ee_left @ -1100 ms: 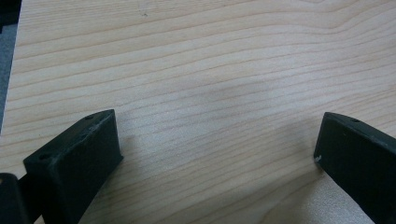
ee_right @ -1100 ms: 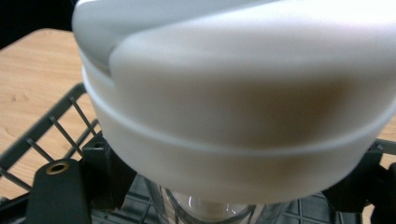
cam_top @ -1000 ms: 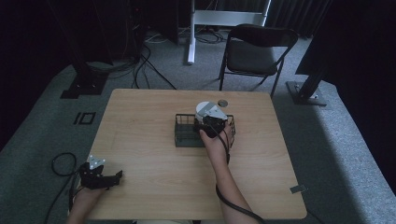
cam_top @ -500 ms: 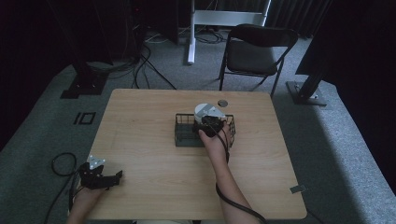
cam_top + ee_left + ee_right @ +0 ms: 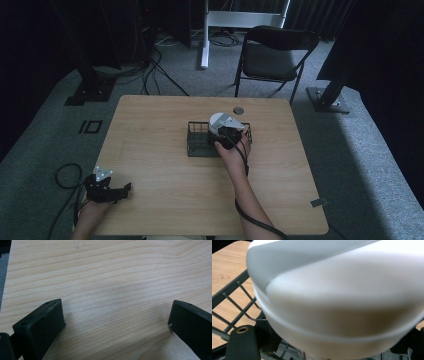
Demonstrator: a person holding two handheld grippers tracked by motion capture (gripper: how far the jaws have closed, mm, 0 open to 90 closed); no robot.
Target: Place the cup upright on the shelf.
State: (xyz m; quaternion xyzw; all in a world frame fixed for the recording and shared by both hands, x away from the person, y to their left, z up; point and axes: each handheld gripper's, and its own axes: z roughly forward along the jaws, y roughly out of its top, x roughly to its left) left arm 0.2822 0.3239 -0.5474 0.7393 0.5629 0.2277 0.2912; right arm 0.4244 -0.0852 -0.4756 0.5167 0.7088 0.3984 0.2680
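You have the right gripper over the black wire basket that sits near the middle of the bench; its jaws hold a white bowl, which in the right gripper view stands very close to the camera, tilted, with the basket's wires just below and to the left of it; I judge the jaws closed on the bowl's rim or wall, though the exact contact is hidden behind the bowl itself. By the look of it you are at the step of setting the bowl into the basket, or lifting it out; the frames alone do not settle which; in the high view the bowl sits at the basket's right half, by its far edge.

If you are placing it, the next move calls for lowering it level between the wires, letting it rest on the basket floor, and only then parting the jaws; keep the rim clear of the basket's top rail.

Your left gripper rests well away from the basket, at the near left corner of the bench; its jaws stand wide apart over bare wood, holding nothing.

Against the frame a second ago, little differs; the bowl and right gripper sit in nearly the same spot over the basket, and the left gripper has not moved.
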